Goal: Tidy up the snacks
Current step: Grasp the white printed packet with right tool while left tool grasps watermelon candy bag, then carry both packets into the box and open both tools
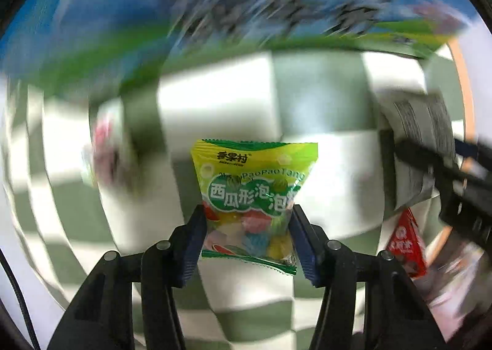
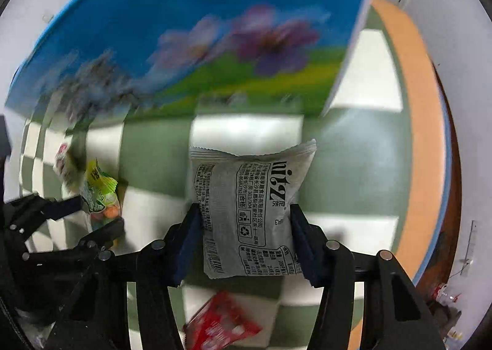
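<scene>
My left gripper (image 1: pixel 247 227) is shut on a green and yellow candy packet (image 1: pixel 252 196) and holds it above the green and white checked cloth (image 1: pixel 215 110). My right gripper (image 2: pixel 244 227) is shut on a grey printed snack packet (image 2: pixel 249 208), also held above the cloth. In the left wrist view the grey packet (image 1: pixel 421 147) and the right gripper's fingers (image 1: pixel 455 184) show at the right. In the right wrist view the candy packet (image 2: pixel 100 196) and the left gripper's fingers (image 2: pixel 61 211) show at the left.
A red snack packet (image 2: pixel 221 325) lies on the cloth below my right gripper; it also shows in the left wrist view (image 1: pixel 406 245). A pinkish packet (image 1: pixel 101 147) lies at the left. A blue box with flower print (image 2: pixel 215 27) stands at the back. The table's orange edge (image 2: pixel 418 134) runs on the right.
</scene>
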Available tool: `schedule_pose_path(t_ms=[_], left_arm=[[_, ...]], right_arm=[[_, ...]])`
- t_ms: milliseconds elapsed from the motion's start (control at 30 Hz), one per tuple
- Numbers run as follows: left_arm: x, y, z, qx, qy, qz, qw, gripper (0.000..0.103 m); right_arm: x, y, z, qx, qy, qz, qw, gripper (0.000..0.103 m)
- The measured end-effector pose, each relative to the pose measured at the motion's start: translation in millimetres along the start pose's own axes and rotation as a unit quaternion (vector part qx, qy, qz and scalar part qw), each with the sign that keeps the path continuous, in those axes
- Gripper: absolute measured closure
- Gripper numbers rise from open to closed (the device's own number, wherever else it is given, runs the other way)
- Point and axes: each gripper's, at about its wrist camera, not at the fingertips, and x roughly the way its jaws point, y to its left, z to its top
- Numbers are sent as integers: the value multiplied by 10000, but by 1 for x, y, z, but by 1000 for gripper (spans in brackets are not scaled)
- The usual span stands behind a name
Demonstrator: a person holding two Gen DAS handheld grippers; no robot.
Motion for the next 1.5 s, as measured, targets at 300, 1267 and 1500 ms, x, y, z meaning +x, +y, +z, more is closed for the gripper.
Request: schedule_pose_path(t_ms=[300,1267,1500], left_arm=[[20,20,-15,-617,149,-535,9966,50],[-183,27,2,-279,-1853,-908,9781,54],[-196,60,72,-486,-1902,-250,9802,54]], right_arm=[[14,24,-30,219,262,307,9989,43],[-121,36,-21,166,-1132,1234,9857,53],[-161,44,58,8,-1653,1081,9803,53]])
